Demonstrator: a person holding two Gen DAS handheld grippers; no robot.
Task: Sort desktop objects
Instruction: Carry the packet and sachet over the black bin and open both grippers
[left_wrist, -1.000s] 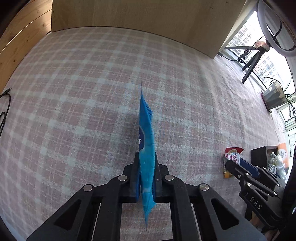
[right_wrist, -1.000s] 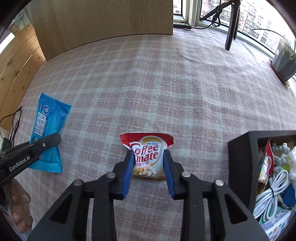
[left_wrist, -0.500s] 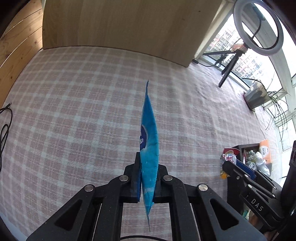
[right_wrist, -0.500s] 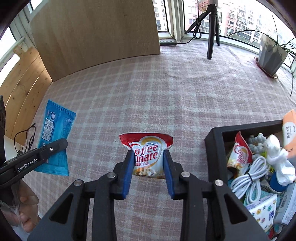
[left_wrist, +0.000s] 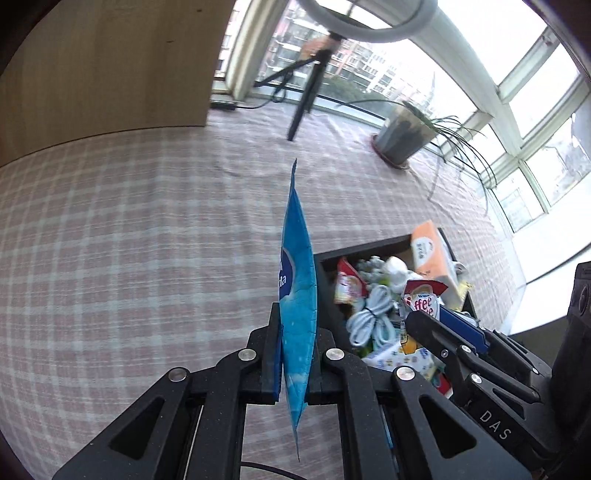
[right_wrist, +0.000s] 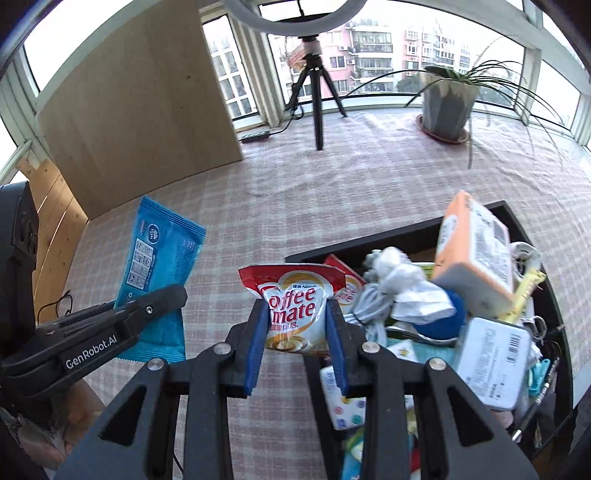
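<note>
My left gripper (left_wrist: 295, 325) is shut on a blue packet (left_wrist: 297, 291), held edge-on in the air just left of the black box (left_wrist: 364, 248). It also shows in the right wrist view (right_wrist: 159, 258), clamped by the left gripper (right_wrist: 147, 312). My right gripper (right_wrist: 295, 317) is shut on a Coffee mate sachet (right_wrist: 293, 306), held above the left edge of the black box (right_wrist: 399, 232). The sachet (left_wrist: 421, 301) and right gripper (left_wrist: 436, 321) show over the box in the left wrist view.
The box holds several items: an orange tissue pack (right_wrist: 472, 254), white cable (right_wrist: 369, 302), white packs, a red sachet. A checked cloth (right_wrist: 332, 184) covers the table. A tripod (right_wrist: 314, 96), potted plant (right_wrist: 448, 99) and wooden board (right_wrist: 136, 110) stand at the back.
Both grippers have lifted and swung right toward the box. The blue packet is raised off the table; the sachet has moved from the cloth to above the box's left edge.
</note>
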